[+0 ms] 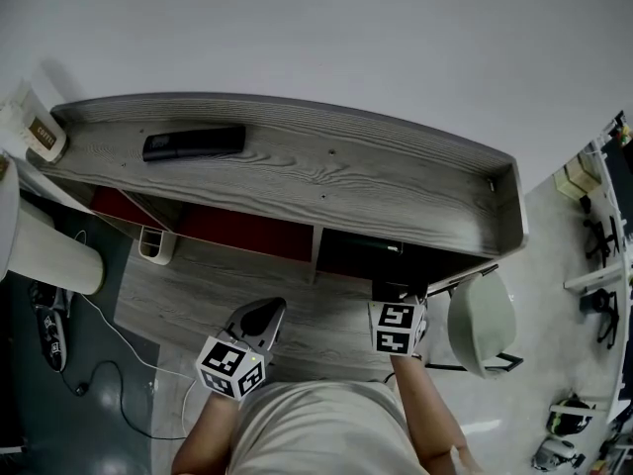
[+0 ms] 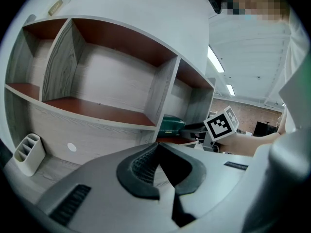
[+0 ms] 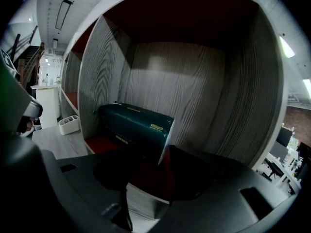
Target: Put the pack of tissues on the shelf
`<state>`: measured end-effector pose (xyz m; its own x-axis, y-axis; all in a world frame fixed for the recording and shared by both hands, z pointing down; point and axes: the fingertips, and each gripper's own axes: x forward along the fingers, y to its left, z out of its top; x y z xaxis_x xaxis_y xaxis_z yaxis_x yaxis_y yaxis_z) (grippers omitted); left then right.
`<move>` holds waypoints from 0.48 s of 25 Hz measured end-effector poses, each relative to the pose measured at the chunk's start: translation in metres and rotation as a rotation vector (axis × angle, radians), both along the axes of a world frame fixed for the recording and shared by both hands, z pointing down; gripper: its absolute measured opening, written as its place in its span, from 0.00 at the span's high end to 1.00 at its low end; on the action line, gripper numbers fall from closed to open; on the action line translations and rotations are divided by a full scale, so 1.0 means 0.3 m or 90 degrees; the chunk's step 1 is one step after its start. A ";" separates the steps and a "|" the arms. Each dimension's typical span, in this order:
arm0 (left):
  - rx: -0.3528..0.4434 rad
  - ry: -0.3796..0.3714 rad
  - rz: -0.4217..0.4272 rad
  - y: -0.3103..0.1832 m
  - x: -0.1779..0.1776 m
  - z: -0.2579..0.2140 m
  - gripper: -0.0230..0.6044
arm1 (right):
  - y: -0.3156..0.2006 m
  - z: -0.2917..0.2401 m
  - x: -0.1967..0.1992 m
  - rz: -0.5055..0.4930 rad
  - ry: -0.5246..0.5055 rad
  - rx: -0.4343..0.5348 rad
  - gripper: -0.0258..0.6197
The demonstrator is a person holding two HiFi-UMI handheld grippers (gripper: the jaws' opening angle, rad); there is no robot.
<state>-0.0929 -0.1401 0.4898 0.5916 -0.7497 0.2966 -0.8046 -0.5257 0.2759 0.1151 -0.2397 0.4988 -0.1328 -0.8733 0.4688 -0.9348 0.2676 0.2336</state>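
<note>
The pack of tissues [image 3: 136, 125] is a dark green block lying on the red floor of a shelf compartment [image 3: 194, 81], close to its left wall. My right gripper [image 3: 146, 163] reaches into that compartment. Its jaws stand apart just short of the pack's near end and I see no pad pressing on it. In the head view the right gripper [image 1: 398, 315] disappears under the grey shelf top [image 1: 326, 181]. From the left gripper view the pack [image 2: 171, 125] shows beside the right gripper's marker cube [image 2: 221, 124]. My left gripper [image 2: 156, 145] hangs back over the desk, shut and empty.
A white pen holder [image 1: 153, 245] stands on the desk under the left compartments. A black remote-like bar [image 1: 194, 142] lies on the shelf top. A pale green chair [image 1: 482, 325] is at the right, and a white cylinder [image 1: 49, 250] with cables at the left.
</note>
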 end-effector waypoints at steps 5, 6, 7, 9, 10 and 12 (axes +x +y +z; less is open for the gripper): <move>0.015 -0.003 0.012 0.025 0.014 -0.028 0.94 | 0.085 -0.053 0.006 -0.014 -0.046 0.032 0.66; 0.016 -0.003 0.014 0.030 0.016 -0.031 0.94 | 0.104 -0.063 0.008 -0.019 -0.060 0.037 0.69; 0.017 -0.003 0.017 0.035 0.019 -0.032 0.94 | 0.124 -0.071 0.012 -0.023 -0.074 0.042 0.71; 0.017 -0.003 0.023 0.043 0.027 -0.033 0.94 | 0.163 -0.084 0.029 -0.025 -0.099 0.049 0.76; 0.017 -0.003 0.027 0.046 0.032 -0.032 0.94 | 0.183 -0.090 0.041 -0.024 -0.111 0.052 0.78; 0.018 -0.003 0.034 0.050 0.043 -0.033 0.94 | 0.223 -0.105 0.058 -0.023 -0.139 0.055 0.88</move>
